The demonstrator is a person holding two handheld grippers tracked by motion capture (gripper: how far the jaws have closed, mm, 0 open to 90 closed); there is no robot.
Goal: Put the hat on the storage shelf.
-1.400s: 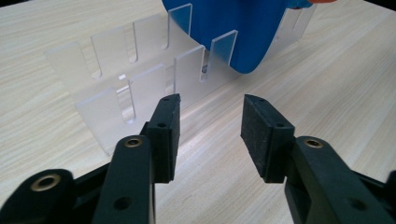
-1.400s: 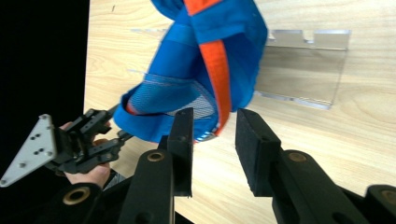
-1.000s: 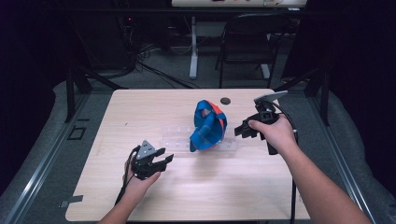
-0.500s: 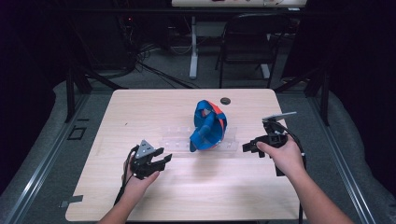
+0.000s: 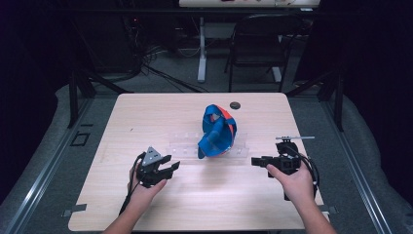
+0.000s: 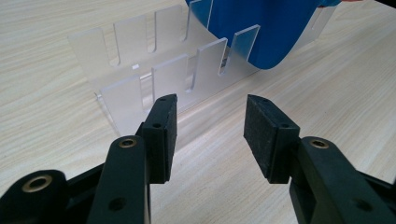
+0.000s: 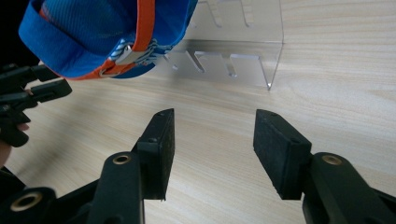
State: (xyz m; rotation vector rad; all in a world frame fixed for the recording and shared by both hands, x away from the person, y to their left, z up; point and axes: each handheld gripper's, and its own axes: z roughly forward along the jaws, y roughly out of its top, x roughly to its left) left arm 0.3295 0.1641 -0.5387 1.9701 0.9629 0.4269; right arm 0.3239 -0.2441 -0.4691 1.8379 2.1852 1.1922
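Flanking the blue fabric cap with orange trim, which sits propped in the clear slotted acrylic rack at mid-table, with both my tongs empty.

My right gripper lies near the right edge of the light wooden table, pointing left at the cap; its jaws have just been opening and stand wide with nothing between them. My left gripper rests near-left, jaws also apart and empty, aimed right and away toward the rack's bare left end. The rack's long axis runs left to right, the cap filling its right half and standing tall across it. The cap lies to the left of and slightly beyond my right gripper, which I judge a little closer to it than the left one is.
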